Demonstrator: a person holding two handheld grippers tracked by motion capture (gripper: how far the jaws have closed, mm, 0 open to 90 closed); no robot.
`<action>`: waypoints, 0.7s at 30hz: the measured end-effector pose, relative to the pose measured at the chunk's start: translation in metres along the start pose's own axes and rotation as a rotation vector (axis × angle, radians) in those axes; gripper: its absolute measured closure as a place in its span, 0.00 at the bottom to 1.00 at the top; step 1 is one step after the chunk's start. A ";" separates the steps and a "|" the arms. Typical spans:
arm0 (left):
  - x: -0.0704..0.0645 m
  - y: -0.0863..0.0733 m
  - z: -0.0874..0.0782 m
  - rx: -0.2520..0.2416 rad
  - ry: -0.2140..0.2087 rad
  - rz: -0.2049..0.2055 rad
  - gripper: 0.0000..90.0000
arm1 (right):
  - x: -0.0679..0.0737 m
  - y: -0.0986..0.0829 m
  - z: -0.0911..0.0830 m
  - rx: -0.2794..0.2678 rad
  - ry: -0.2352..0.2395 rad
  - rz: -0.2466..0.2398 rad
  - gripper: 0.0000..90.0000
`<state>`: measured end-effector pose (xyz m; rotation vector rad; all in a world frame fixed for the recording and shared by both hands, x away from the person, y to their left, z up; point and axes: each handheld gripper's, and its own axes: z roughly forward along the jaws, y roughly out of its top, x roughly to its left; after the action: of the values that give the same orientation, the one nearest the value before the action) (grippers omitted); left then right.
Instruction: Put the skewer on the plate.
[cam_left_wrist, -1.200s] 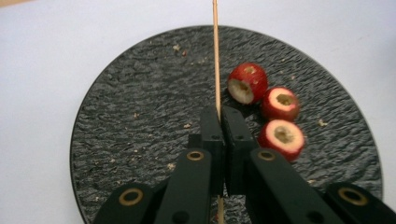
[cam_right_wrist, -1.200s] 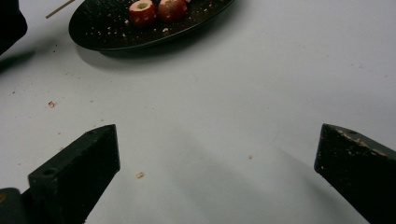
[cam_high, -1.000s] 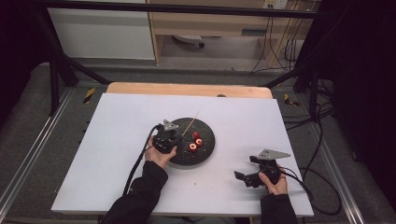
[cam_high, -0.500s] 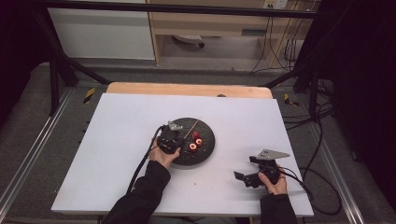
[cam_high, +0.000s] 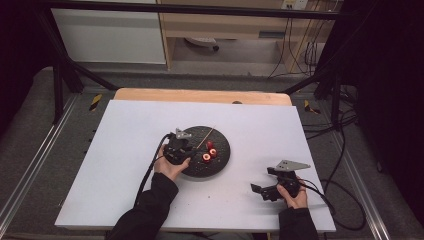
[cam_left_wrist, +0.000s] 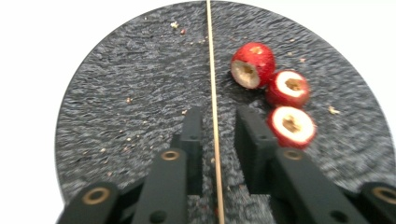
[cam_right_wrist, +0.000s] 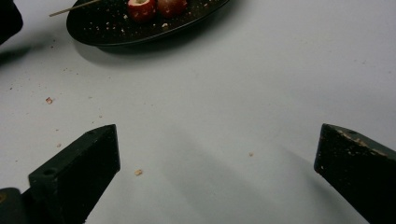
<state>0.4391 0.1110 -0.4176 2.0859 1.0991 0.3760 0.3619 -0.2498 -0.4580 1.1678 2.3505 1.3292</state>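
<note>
Three hollowed red fruit pieces (cam_left_wrist: 288, 87) lie close together on a round black plate (cam_left_wrist: 140, 93). Beside them a thin wooden skewer (cam_left_wrist: 211, 60) rests across the plate. My left gripper (cam_left_wrist: 217, 116) is low over the plate, open by a narrow gap, with the skewer running between its jaws and touching neither. From above, the left gripper (cam_high: 189, 145) covers the plate's (cam_high: 220, 142) left part, and the fruit pieces (cam_high: 210, 151) are just to its right. My right gripper (cam_high: 263, 180) hovers wide open over bare table at the front right, holding nothing.
The white table top (cam_high: 125, 150) carries scattered crumbs (cam_right_wrist: 138, 172). In the right gripper view the plate (cam_right_wrist: 107, 32), two of the fruit pieces (cam_right_wrist: 141, 8) and the skewer's end (cam_right_wrist: 74, 8) sit far ahead. A wooden strip (cam_high: 200, 95) edges the table's back.
My left gripper has crept slightly forward over the plate along the skewer. The right gripper has stayed in place.
</note>
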 end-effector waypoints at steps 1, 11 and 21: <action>0.001 -0.001 -0.003 -0.008 -0.009 0.009 0.74 | 0.000 0.000 0.000 0.001 -0.001 -0.002 0.01; 0.016 -0.020 -0.042 -0.057 -0.073 0.080 0.45 | 0.000 0.000 -0.001 -0.005 -0.001 -0.002 0.01; 0.041 -0.060 -0.073 -0.014 -0.094 0.123 0.18 | 0.000 0.000 -0.001 0.000 -0.003 0.002 0.01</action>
<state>0.3874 0.2007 -0.4143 2.1421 0.9130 0.3403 0.3616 -0.2503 -0.4576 1.1714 2.3477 1.3268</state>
